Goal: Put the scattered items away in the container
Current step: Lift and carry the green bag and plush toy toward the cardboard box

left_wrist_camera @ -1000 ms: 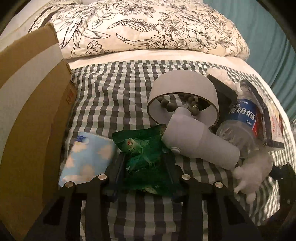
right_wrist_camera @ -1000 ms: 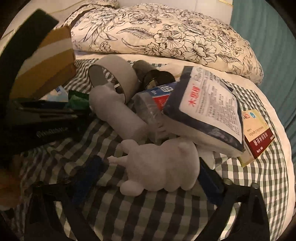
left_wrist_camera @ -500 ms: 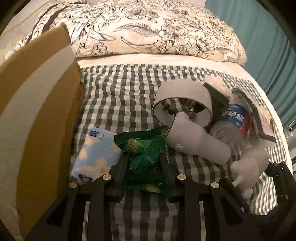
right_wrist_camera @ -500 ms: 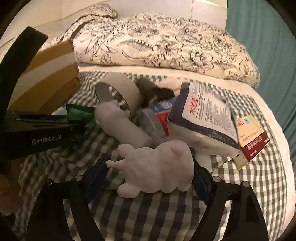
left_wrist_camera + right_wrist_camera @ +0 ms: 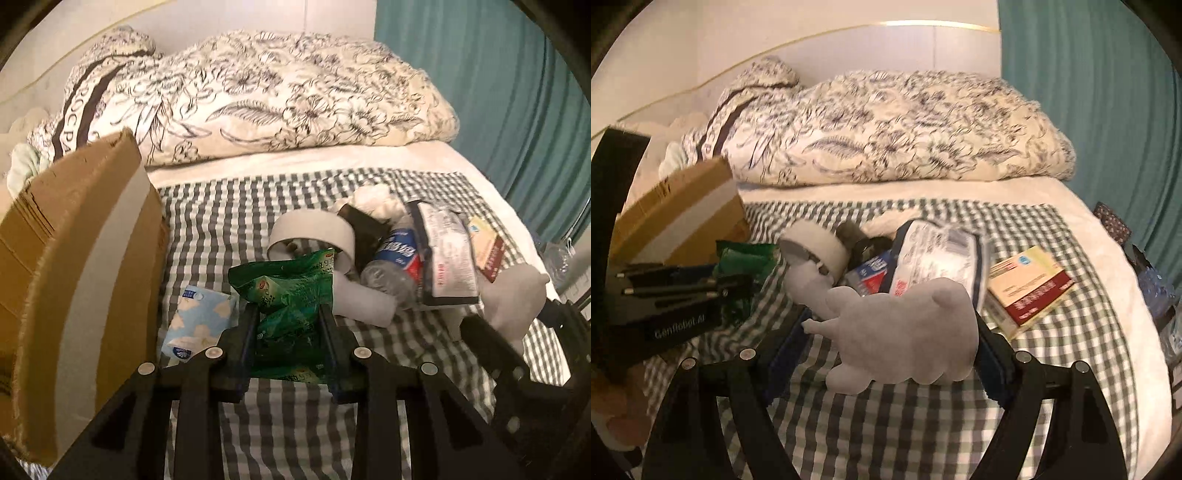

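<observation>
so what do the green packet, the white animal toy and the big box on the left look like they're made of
Green packet: glossy plastic film, judging by its crinkles and sheen. White animal toy: smooth and matte, probably soft rubber or vinyl, though plush cannot be ruled out. Box: brown corrugated cardboard, with fluted layers showing at its flap edge and a pale tape strip across it.

A crinkled green snack packet (image 5: pixel 291 314) is pinched between the left tongs (image 5: pixel 288 328), raised off the checked bedcover. A pale plush toy (image 5: pixel 905 332) sits clamped in the right tongs (image 5: pixel 886 354), lying on its side. The brown cardboard box (image 5: pixel 74 258), taped with a white strip, stands at the left of the bed.
</observation>
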Demonstrator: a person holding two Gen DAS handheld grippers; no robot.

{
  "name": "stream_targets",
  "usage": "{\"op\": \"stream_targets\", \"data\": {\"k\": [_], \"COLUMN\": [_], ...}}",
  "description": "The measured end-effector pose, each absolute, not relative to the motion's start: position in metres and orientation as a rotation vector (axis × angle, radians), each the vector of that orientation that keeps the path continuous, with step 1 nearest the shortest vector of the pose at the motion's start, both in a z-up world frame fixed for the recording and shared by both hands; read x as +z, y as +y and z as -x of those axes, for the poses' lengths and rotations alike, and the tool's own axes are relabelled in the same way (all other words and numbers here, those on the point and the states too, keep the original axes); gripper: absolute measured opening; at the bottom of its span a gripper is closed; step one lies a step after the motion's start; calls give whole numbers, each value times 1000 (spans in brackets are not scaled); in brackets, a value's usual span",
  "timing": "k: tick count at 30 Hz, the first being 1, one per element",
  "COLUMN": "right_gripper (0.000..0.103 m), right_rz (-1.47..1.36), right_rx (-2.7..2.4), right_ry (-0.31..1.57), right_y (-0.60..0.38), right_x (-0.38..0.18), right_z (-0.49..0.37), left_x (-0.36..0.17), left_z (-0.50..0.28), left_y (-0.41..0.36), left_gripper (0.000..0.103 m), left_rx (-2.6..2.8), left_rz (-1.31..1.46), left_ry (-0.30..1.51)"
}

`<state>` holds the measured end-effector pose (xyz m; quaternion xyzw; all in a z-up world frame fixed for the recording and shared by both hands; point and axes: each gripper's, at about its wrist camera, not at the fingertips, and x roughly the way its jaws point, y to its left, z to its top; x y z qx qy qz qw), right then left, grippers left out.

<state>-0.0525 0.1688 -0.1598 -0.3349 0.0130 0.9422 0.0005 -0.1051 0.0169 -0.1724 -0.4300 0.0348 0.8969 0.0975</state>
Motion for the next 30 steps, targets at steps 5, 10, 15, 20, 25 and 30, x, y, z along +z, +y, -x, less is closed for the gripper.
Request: {"op": "stream_targets", "data": {"k": [5, 10, 15, 20, 25, 30], "right_gripper": [82, 82, 82, 82, 82, 82], "right_rz": [982, 925, 861, 820, 777, 759], "right_rx": [2954, 2942, 2947, 2946, 2944, 2944], "right_ry": [74, 101, 75, 103, 93, 105], "right_y": [174, 171, 160, 149, 137, 131], "right_x": [-136, -114, -86, -56, -31, -13], "right_z": [38, 20, 6, -1, -10, -15], "left_x": [-150, -126, -101, -77, -55, -34], "left_z": [87, 70, 58, 53, 48, 42], "left_y": [17, 13, 6, -10, -27, -43], "left_gripper": [32, 32, 32, 32, 32, 32], "left_rx": [2679, 2676, 2680, 2704, 2730, 2732], "left_rz": [1219, 1163, 1124, 1104, 1068, 1034], "left_ry": [130, 112, 108, 82, 63, 34]}}
